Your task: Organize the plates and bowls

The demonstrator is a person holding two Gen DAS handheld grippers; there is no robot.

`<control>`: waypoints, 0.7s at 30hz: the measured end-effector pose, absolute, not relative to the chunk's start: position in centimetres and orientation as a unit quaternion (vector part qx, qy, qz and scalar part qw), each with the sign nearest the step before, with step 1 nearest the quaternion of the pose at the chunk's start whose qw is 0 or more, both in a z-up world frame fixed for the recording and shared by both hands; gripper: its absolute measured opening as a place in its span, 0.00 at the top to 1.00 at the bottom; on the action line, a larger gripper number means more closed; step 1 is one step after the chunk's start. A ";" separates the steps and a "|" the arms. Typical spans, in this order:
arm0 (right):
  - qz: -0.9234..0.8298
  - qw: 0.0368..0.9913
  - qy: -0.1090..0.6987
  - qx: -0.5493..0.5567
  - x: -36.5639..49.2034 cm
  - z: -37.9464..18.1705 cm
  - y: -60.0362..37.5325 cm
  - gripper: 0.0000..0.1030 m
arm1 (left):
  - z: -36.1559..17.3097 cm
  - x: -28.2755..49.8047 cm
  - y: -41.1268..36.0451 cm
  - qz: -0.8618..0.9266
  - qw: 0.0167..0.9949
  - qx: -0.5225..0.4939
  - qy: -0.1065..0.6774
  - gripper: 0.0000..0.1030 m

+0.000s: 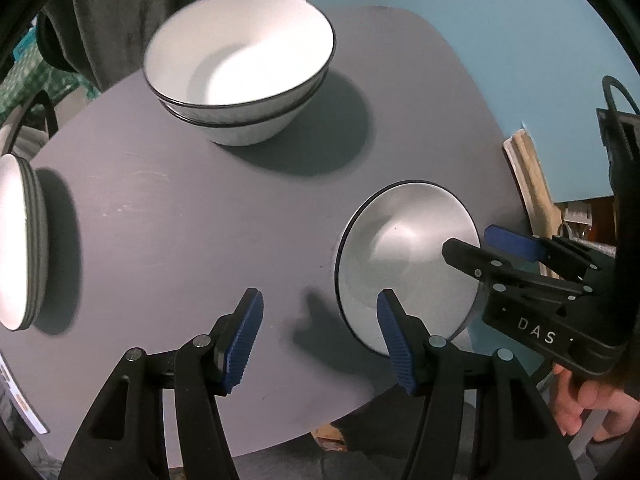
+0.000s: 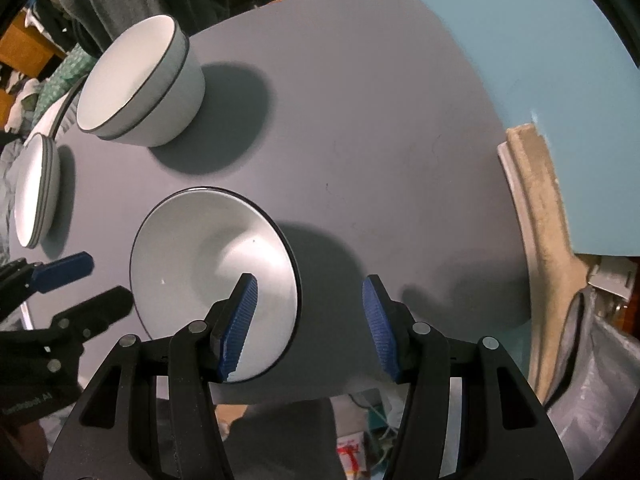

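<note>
Seen from above through the right claw: pads apart, nothing clamped, one finger over the inside of the shallow dish, the other over bare table just past the rim. Same story at the left claw: pads apart and empty, one finger over the opposite side of the dish, its partner over bare table. Judged as the approach to a two-sided lift, each claw straddling one side of the rim. Cannot tell whether any pad touches the dish yet.

To do it well:
- Lower both claws level with each other, so that the rim wall sits well between the pads before closing.
- Close both sides together; squeezing one first would likely slide or tip the dish, lying as it does close to the near edge of the table.
- Grip the wall and not the thin dark lip alone; glazed ware probably slips.
- Lift straight up, rim level, before carrying.

Further out: stacked bowls toward the far edge, well apart from the dish, and a plate stack by the left edge. Match the dish to the stack of like shape and set it down centred.
</note>
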State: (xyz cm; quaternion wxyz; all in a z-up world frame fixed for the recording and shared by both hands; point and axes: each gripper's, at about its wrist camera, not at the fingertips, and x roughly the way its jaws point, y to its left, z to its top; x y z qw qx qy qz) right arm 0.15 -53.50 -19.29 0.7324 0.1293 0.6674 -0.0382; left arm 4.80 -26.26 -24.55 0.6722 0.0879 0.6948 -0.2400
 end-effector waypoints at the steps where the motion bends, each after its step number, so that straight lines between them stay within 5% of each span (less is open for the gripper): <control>1: -0.038 0.732 0.667 0.131 0.1 -19.6 -53.8 0.48 | -24.9 4.9 -26.4 -0.239 0.670 0.086 0.698 0.41; 12: -0.018 0.718 0.686 0.118 1.4 -21.4 -53.0 0.48 | -26.9 5.5 -27.1 -0.229 0.659 0.081 0.712 0.41; 15: -0.013 0.716 0.689 0.114 2.0 -21.5 -52.5 0.49 | -27.2 5.5 -26.9 -0.230 0.654 0.076 0.717 0.52; 21: 0.005 0.702 0.704 0.113 2.5 -22.3 -51.9 0.71 | -28.0 5.5 -26.4 -0.228 0.642 0.072 0.729 0.67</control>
